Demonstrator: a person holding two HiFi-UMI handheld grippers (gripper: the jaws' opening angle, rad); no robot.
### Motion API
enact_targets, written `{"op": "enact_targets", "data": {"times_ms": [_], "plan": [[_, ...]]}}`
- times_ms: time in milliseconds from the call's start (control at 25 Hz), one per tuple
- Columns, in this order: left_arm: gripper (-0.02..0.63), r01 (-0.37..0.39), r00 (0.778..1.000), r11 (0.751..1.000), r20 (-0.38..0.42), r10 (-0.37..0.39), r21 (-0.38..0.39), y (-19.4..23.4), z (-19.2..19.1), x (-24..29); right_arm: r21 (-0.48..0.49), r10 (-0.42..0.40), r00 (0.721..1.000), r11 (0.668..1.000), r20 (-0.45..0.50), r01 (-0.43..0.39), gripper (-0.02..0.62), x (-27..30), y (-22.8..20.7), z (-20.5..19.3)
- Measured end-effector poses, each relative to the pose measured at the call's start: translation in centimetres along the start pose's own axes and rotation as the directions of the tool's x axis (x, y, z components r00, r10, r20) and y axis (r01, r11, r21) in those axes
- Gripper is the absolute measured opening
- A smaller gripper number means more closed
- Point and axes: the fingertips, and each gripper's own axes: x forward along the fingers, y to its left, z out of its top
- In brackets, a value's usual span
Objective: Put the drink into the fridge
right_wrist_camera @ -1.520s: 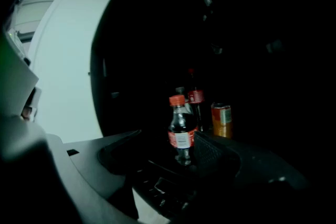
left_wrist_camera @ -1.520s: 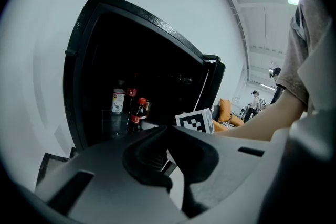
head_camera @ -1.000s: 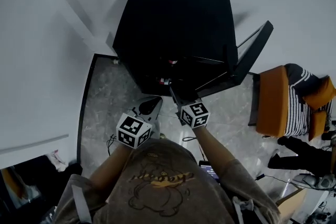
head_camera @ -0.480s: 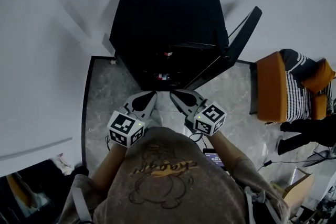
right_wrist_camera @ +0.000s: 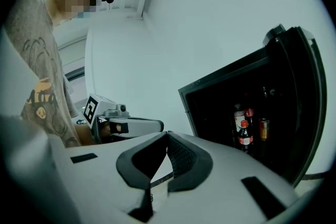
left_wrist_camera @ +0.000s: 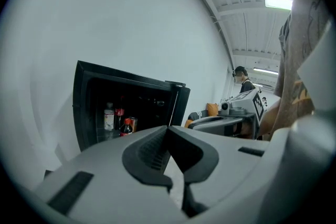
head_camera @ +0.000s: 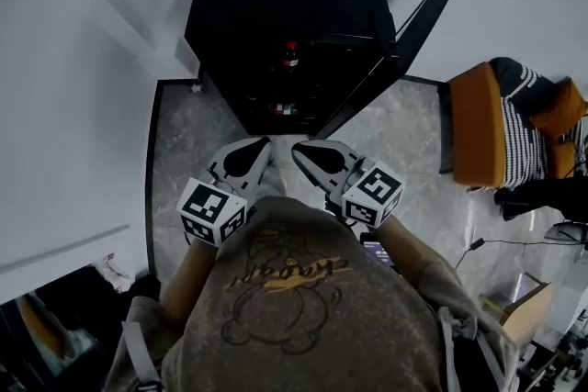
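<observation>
The black fridge [head_camera: 285,5] stands open against the white wall, its door [head_camera: 404,32] swung out to the right. Inside it a dark cola bottle with a red cap [right_wrist_camera: 244,136] stands in front of a clear bottle [right_wrist_camera: 238,115], a second cola bottle and a can [right_wrist_camera: 263,128]; the same drinks [left_wrist_camera: 125,126] show in the left gripper view. My left gripper [head_camera: 260,142] and right gripper [head_camera: 296,147] hang side by side in front of the fridge, both shut and empty, well back from the shelves.
An orange chair [head_camera: 478,138] with a striped cushion [head_camera: 519,142] stands to the right of the fridge door. Cables [head_camera: 501,243] trail over the grey marble floor [head_camera: 179,161]. A cardboard box [head_camera: 524,321] sits at the lower right. Another person [left_wrist_camera: 242,78] stands far off.
Both grippers have drawn back from the fridge toward my body. The right gripper, which was up at the fridge opening, has come away and shut empty. The door stays open.
</observation>
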Motion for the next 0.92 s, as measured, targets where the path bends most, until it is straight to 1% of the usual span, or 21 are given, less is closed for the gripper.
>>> {"op": "enact_targets", "data": {"times_ms": [160, 400, 560, 720, 920], "plan": [[0.006, -0.017, 1.000, 1.000, 0.007, 0.017, 0.002, -0.3, -0.4, -0.7, -0.026, 0.021, 1.000, 0.999, -0.014, -0.021, 0.020, -0.2, 0.7, -0.2], [0.006, -0.016, 1.000, 1.000, 0.014, 0.016, -0.005, -0.7, -1.1, -0.8, -0.053, 0.065, 0.997, 0.996, -0.041, -0.067, 0.020, -0.6, 1.0, -0.3], [0.005, -0.030, 0.999, 0.999, 0.023, 0.031, -0.024, -0.3, -1.5, -1.4, -0.073, 0.088, 0.994, 0.993, -0.058, -0.092, 0.020, -0.6, 1.3, -0.4], [0.006, -0.045, 0.999, 0.998, 0.030, 0.046, -0.038, 0.1, -1.8, -1.6, -0.076, 0.092, 0.994, 0.992, -0.060, -0.097, 0.021, -0.5, 0.9, 0.0], [0.006, -0.055, 0.998, 0.997, 0.035, 0.057, -0.053, 0.6, -2.2, -1.7, -0.087, 0.077, 0.995, 0.993, -0.064, -0.082, 0.021, -0.5, -0.2, 0.2]]}}
